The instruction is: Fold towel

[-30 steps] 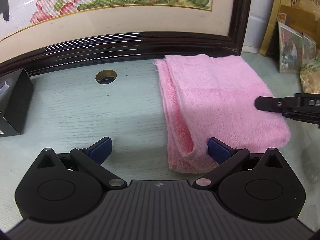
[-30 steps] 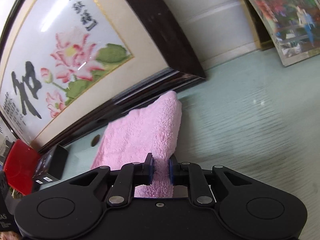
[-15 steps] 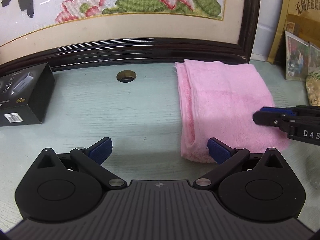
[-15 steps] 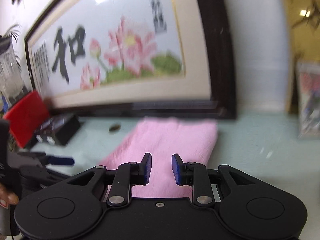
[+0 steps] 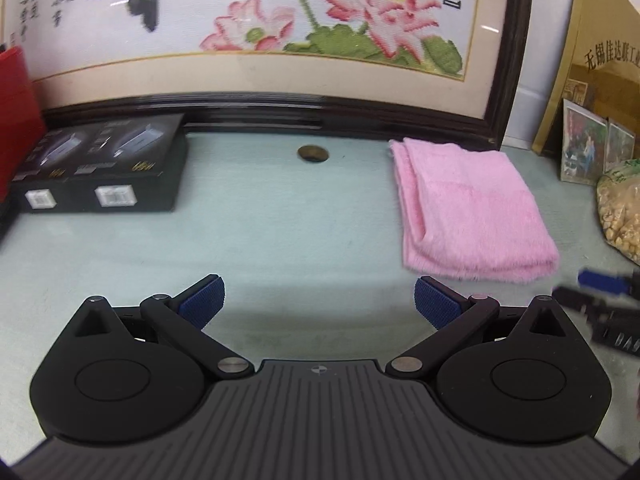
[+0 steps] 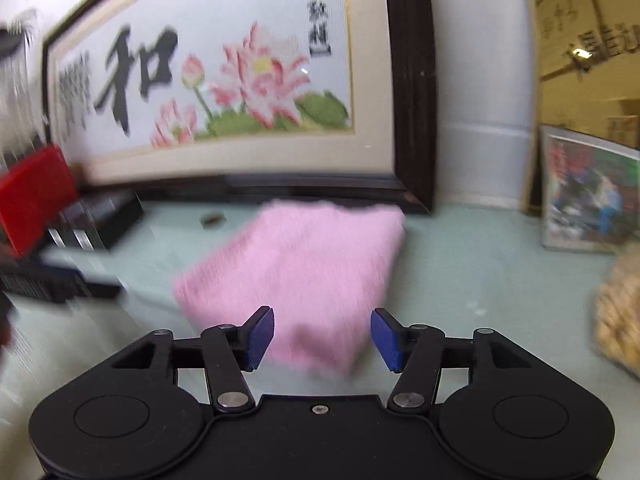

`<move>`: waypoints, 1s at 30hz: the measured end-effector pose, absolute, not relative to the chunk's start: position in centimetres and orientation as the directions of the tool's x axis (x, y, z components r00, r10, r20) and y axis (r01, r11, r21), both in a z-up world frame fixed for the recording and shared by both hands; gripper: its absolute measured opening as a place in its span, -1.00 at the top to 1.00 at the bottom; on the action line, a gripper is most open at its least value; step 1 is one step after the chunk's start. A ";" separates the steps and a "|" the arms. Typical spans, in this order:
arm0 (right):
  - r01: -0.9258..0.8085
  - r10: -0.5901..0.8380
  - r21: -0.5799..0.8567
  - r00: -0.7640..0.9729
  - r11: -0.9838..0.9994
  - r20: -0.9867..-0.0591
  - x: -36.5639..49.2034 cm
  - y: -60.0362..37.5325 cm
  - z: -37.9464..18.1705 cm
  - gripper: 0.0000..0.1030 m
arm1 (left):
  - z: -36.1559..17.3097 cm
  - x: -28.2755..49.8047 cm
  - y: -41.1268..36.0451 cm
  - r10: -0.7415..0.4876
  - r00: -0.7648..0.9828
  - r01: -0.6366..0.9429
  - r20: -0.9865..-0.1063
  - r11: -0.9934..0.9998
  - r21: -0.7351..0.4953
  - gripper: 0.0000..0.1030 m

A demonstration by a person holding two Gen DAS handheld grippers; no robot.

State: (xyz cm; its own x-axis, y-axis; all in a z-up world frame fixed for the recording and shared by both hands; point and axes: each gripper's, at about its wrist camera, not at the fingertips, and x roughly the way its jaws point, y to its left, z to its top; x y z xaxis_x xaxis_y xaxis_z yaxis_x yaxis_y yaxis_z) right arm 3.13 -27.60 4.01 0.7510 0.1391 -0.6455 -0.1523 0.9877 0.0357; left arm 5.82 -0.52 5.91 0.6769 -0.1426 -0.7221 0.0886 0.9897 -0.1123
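A pink towel [image 5: 472, 208] lies folded in a neat rectangle on the pale green table, at the right in the left wrist view. It shows blurred in the right wrist view [image 6: 304, 272]. My left gripper [image 5: 319, 300] is open and empty, pulled back from the towel's near left corner. My right gripper [image 6: 322, 338] is open and empty, just short of the towel's near edge. It also shows blurred at the right edge of the left wrist view [image 5: 600, 284].
A large framed lotus embroidery [image 5: 280, 40] leans along the back. A black box [image 5: 104, 168] and a red item [image 5: 16, 120] stand at the left. Photos [image 5: 584, 148] and a bag of yellow bits [image 5: 620, 212] sit at the right. A cable hole [image 5: 313, 153] is in the table.
My right gripper let go of the towel, opened wide and drew back. My left gripper also backed away, so the towel now lies farther off and untouched.
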 end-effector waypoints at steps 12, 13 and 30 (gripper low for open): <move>-0.067 0.009 -0.058 0.731 0.996 -0.682 -1.9 -25.0 1.5 -0.23 | 6.5 2.1 -0.6 -0.142 0.666 0.131 -0.732 0.989 -0.072 -1.00; -0.058 0.005 -0.054 0.731 0.997 -0.682 -2.2 -24.9 1.5 -0.23 | 6.7 2.0 -0.5 -0.131 0.671 0.126 -0.730 0.990 -0.062 -1.00; 0.067 -0.061 -0.017 0.735 0.998 -0.675 -2.2 -26.4 0.4 -0.99 | 8.1 1.8 1.8 0.021 0.627 -0.001 -0.779 1.000 0.027 -1.00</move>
State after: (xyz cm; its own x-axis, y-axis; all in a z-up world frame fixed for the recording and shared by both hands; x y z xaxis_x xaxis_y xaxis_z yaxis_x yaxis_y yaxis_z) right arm -2.20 -26.44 0.39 0.7350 -0.0608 -0.6753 0.0671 0.9976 -0.0169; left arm 1.84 1.84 8.14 0.6270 0.0215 -0.7787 -0.0009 0.9996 0.0269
